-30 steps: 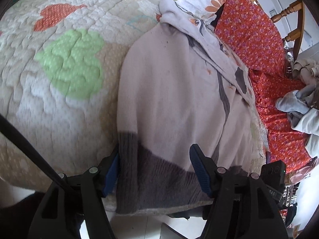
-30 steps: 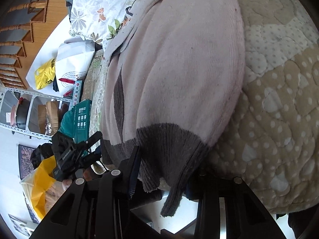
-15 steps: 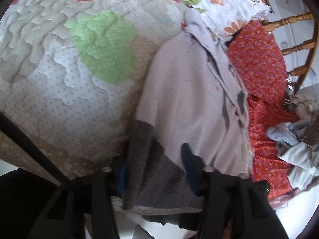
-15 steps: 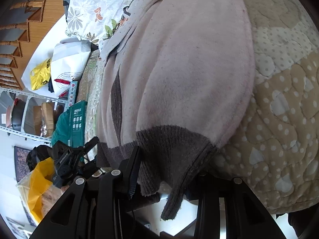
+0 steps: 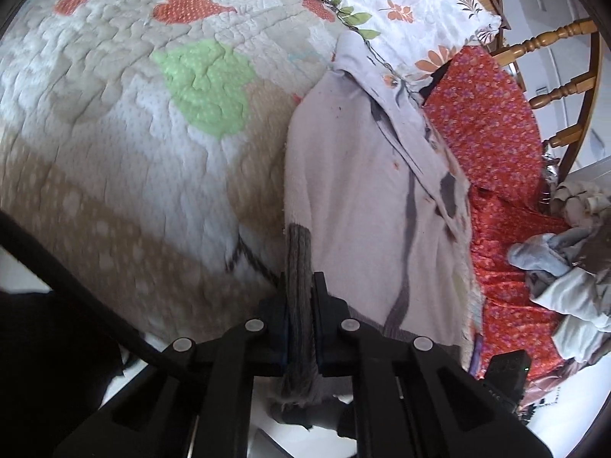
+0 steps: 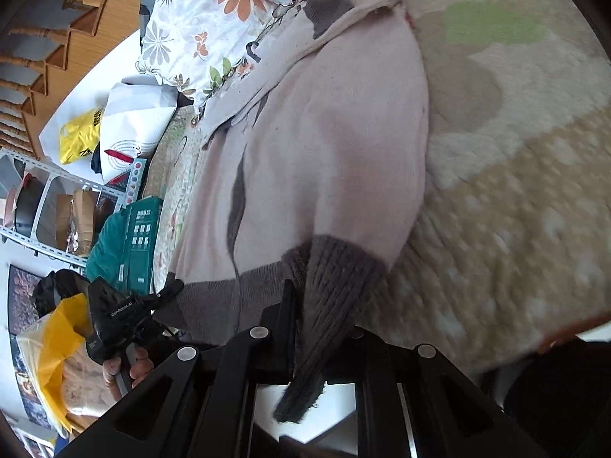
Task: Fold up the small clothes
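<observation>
Garment: a small pale pink sweater [image 5: 355, 198] with a dark grey ribbed hem [image 6: 336, 267], lying flat on the bed with the hem at the near edge of the mattress.
Left gripper [image 5: 299, 294]: jaws have just been closing and now pinch the hem at one bottom corner, a narrow strip of grey rib squeezed between the pads.
Right gripper [image 6: 324, 305]: its jaws have also just been closing; they clamp the other bottom corner, with a tail of grey knit hanging down through them.
Likely step: I'd say both corners are taken so the hem can be carried up towards the neck.
Risk, slipping: the knit is thick and stretchy, and each pinch is only on the ribbing, so a quick pull could drag a corner free.
Risk, uneven fold: if one hand moves ahead of the other, the fold would come out skewed.
Risk, snagging: the loose sleeve folds on the far side, next to the red floral cloth [image 5: 492, 122], may bunch under the body.
Surface: a quilted bedspread [image 5: 133, 133] with green and orange patches, soft and puckered.
Room: a floral pillow [image 6: 198, 34] at the head, wooden spindles [image 5: 546, 42] behind, cluttered shelves and bags beside the bed.
</observation>
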`<state>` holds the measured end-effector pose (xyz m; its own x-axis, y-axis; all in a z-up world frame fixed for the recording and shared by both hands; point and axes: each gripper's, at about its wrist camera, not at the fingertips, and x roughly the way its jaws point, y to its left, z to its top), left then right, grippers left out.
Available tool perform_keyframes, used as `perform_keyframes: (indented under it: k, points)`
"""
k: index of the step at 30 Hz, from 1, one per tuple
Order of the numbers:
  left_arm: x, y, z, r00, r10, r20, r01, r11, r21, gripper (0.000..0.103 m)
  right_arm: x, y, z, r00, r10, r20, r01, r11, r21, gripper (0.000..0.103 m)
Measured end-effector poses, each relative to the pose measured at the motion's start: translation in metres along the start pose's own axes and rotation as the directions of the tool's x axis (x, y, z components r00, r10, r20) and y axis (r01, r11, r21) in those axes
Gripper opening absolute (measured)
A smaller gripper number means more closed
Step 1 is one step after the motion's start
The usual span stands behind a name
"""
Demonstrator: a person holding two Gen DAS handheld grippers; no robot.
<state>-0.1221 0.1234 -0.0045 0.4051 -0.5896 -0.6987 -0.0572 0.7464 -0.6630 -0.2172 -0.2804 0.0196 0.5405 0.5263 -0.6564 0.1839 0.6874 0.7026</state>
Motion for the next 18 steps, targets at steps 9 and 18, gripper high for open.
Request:
perform_keyframes:
  k: [9,18]
  points:
    - [-0.017,0.007,-0.03,0.999,0.032,-0.01,-0.032,0.999,0.026,0.004,-0.019,-0.016,-0.028,0.999,0.006,-0.042,-0.005,1.0,0.029,0.009]
    - [-0.023,0.003,-0.015,1.0,0.021,0.023,-0.022,0.999,0.046,0.004,-0.017,-0.011,-0.023,0.998,0.016,-0.068,-0.016,1.0,0.003,0.009]
